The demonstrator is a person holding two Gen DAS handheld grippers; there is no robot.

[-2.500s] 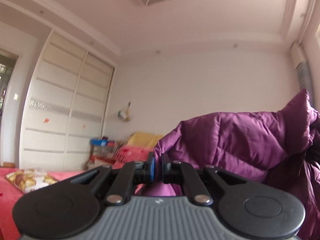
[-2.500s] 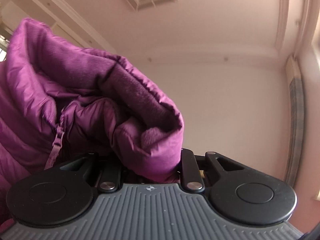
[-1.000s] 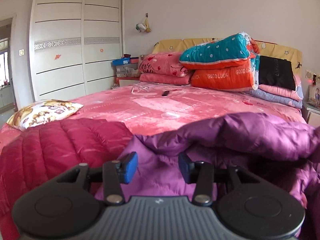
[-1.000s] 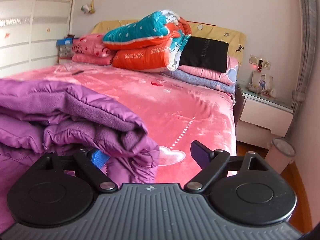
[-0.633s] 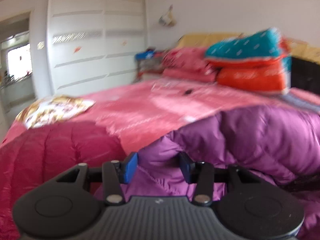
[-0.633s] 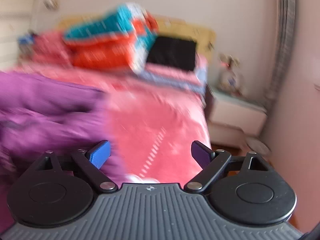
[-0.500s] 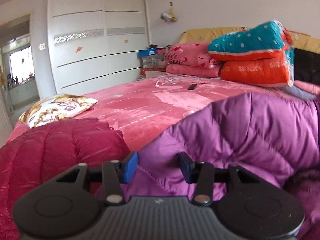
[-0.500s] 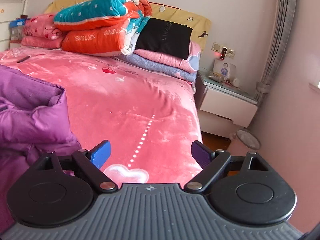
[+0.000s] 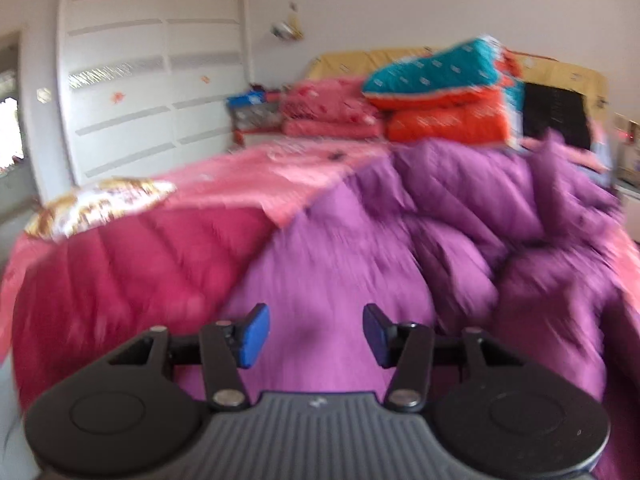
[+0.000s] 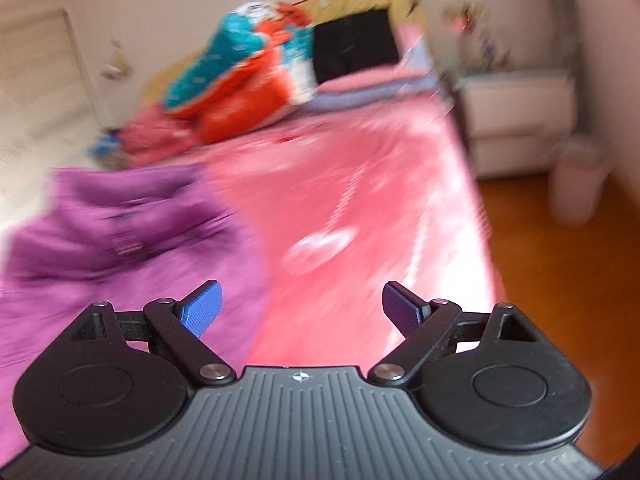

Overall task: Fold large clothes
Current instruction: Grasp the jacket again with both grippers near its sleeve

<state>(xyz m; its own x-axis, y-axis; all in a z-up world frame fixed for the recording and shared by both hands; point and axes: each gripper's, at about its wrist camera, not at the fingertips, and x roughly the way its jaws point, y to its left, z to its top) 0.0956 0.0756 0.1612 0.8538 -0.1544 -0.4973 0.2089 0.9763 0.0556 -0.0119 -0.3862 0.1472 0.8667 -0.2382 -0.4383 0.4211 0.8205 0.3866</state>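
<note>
Purple coat point(image 9: 400, 240) lies directly ahead of left gripper point(image 9: 316, 334), jaws opening, empty; right gripper point(image 10: 302, 306) spread, coat leftward.

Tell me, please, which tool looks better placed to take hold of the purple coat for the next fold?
Probably the left tool: its jaws are opening directly over the purple coat. The right tool is open mostly above the pink bedspread, with the coat off to its left.

A pink bedsheet point(image 10: 384, 184) carries a stack of teal and orange quilts point(image 9: 448, 96) at the headboard and a patterned pillow point(image 9: 100, 204) near a white wardrobe point(image 9: 152, 76), with a white nightstand point(image 10: 520, 116) beside the bed.
</note>
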